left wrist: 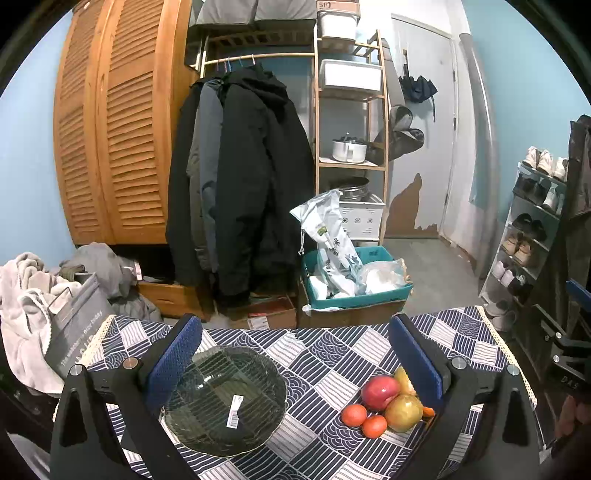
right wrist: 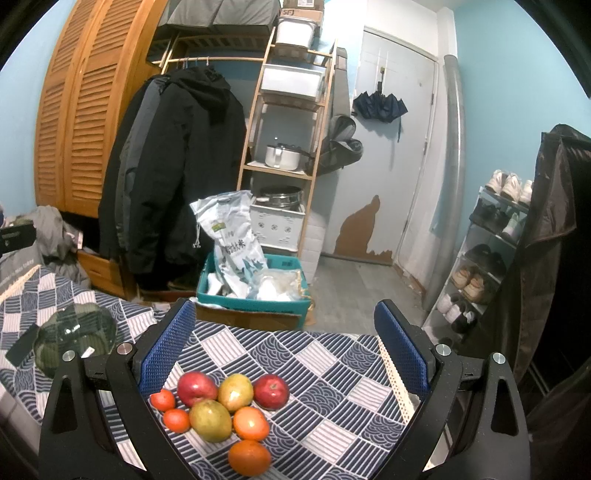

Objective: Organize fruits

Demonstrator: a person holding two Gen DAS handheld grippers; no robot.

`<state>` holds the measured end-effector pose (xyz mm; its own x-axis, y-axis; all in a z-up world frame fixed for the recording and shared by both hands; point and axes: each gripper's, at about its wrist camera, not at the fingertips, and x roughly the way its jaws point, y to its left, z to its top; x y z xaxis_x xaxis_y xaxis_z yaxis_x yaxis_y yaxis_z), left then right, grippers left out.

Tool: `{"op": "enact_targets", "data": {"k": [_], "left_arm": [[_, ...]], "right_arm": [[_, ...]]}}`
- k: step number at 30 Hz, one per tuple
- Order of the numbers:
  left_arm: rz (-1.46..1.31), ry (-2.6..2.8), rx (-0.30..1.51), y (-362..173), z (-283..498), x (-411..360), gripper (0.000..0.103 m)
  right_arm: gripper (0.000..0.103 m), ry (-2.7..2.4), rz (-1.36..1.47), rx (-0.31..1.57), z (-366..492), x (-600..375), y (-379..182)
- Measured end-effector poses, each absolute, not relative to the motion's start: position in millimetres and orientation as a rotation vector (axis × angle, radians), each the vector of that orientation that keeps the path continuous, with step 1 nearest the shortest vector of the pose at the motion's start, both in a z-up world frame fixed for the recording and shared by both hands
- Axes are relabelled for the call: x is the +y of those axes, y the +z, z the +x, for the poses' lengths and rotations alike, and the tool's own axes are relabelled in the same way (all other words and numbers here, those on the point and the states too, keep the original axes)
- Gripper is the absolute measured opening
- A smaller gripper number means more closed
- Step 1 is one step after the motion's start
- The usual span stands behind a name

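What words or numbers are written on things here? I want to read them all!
"SF": on the cardboard box at the top of the shelf.
"DAS": on the black gripper part at the right edge, only faintly.
White words on the grey bag: too blurred to read fully.
Chinese characters on the rice sack: too small to read surely.
Barcode sticker on the glass plate: too small.

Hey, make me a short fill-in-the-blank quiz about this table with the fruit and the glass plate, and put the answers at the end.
1. The glass plate holds ____ fruit.
2. In the right wrist view, the fruit pile holds ____ red apples.
3. Both the left gripper and the right gripper have jaws that are ____.
4. The fruit sits directly on the patterned ____.

Answers: no; two; open; tablecloth
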<state>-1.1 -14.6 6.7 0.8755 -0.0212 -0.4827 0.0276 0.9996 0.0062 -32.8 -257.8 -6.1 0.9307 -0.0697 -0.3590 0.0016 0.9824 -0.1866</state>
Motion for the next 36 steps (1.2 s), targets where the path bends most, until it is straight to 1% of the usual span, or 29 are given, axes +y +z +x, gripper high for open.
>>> {"op": "enact_targets", "data": {"k": [36], "left_arm": [[0.001, -0.034, 0.501, 8, -1, -24, 0.102]], "right_arm": [[0.096, -0.036, -0.182, 0.371, -34, -258, -6]]}}
